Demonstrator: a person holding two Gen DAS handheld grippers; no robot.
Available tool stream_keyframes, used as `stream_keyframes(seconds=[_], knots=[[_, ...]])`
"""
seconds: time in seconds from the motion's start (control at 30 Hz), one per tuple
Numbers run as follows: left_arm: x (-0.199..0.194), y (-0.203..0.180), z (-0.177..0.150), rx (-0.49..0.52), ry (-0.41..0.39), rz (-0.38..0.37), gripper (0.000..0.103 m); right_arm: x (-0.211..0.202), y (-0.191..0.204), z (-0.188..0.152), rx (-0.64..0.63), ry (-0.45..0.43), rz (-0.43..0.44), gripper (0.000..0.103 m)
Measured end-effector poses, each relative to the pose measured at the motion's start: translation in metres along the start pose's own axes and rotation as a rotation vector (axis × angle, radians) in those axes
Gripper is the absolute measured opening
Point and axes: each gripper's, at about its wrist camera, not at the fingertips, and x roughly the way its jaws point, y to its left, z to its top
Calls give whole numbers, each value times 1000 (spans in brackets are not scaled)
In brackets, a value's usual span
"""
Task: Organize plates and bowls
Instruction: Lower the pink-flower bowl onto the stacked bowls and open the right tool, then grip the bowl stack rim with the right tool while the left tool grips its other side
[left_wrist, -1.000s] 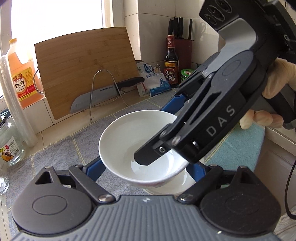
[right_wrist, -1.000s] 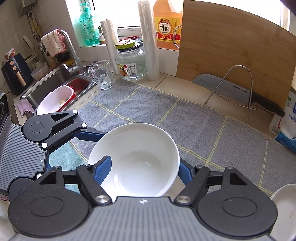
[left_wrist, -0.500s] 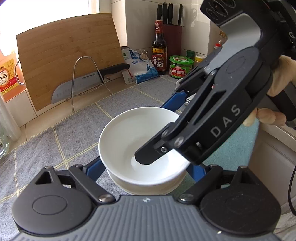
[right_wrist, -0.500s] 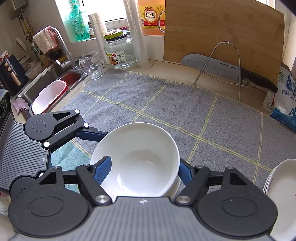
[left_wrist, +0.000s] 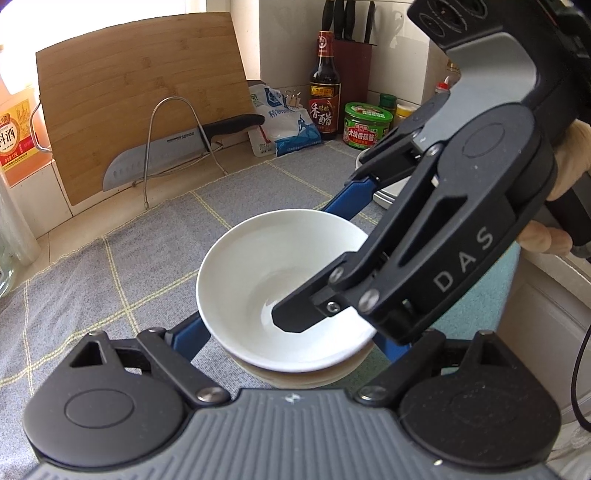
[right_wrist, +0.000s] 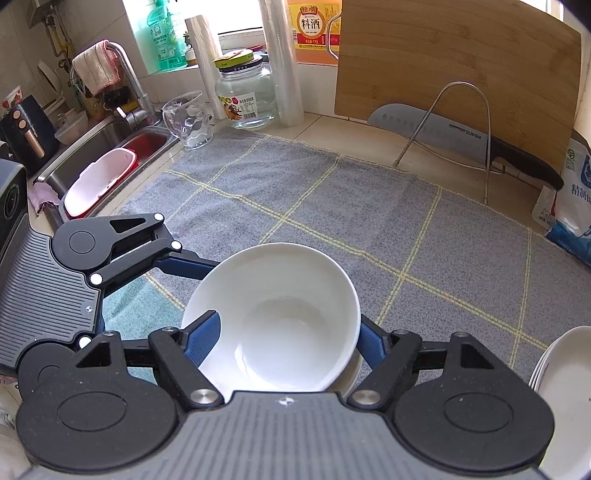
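Right at the near edge of the surface, the round white ceramic bowl (right_wrist: 280, 317) sits nested on another white bowl (left_wrist: 303, 373), of which only the rim shows underneath. The right hand-held gripper (right_wrist: 288, 332) straddles it, one blue finger (right_wrist: 203, 338) inside the rim on one side and the other outside the wall opposite; its jaws are opening, the bowl between them. The left hand-held gripper (left_wrist: 291, 332) brackets the same stack with its blue fingers spread wide on either side, not pinching. In the left wrist view a gloved hand (left_wrist: 569, 162) carries the right tool in over the bowl.

Beneath the stack, a teal cloth (right_wrist: 136, 314) laps the near edge. Beyond it, the grey towel with yellow grid lines (right_wrist: 332, 206) runs broad and bare toward the far edge: plenty of open room there. Toward the right edge, a stack of white plates (right_wrist: 565, 391) crowds in close. At the left edge the steel sink (right_wrist: 110, 147) drops away. Along the far edge stand a clear glass jar (right_wrist: 245, 92), a bamboo cutting board (right_wrist: 461, 66) and a knife on a wire stand (right_wrist: 443, 136); a dark vinegar bottle (left_wrist: 325, 88) marks the far right corner.
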Motion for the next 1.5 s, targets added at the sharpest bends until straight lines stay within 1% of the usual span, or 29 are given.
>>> stream_keyframes(seconds=[0.13, 0.27, 0.33, 0.37, 0.47, 0.5, 0.57, 0.77, 0.87, 0.93, 1.1, 1.2, 1.3, 1.37, 1.43, 1.5], knots=[[2, 1, 0, -2, 6, -7, 93, 1, 1, 0, -8, 7, -7, 82], [4, 3, 0, 3, 7, -14, 94, 1, 2, -1, -8, 8, -6, 85], [4, 4, 0, 1, 11, -21, 95, 1, 2, -1, -8, 9, -2, 88], [5, 4, -1, -2, 13, -25, 95, 1, 2, -1, -6, 8, 1, 91], [2, 4, -1, 8, 4, -26, 95, -1, 5, -2, -24, -3, -25, 101], [1, 3, -1, 15, 0, -24, 95, -3, 5, -2, -27, -9, -24, 102], [-1, 3, -2, 19, -4, -25, 96, -5, 5, -1, -26, -21, -18, 102], [-14, 6, -7, 40, -38, -40, 96, -13, 5, -5, -35, -59, -49, 103], [-22, 9, -12, 43, -72, -40, 99, -17, 10, -9, -79, -75, -93, 103], [-26, 12, -14, 51, -87, -45, 100, -20, 13, -12, -103, -81, -119, 103], [-34, 21, -18, 96, -97, -47, 100, -25, 17, -18, -109, -82, -150, 103], [-41, 27, -21, 108, -113, -69, 100, -28, 21, -21, -103, -93, -179, 103], [-46, 35, -21, 106, -140, -109, 102, -32, 27, -26, -99, -106, -212, 103], [-44, 39, -21, 116, -125, -143, 102, -34, 33, -29, -95, -113, -242, 103], [-39, 42, -22, 136, -90, -167, 102, -36, 37, -34, -86, -119, -259, 103], [-35, 46, -26, 141, -57, -209, 102, -36, 39, -40, -73, -123, -269, 103]])
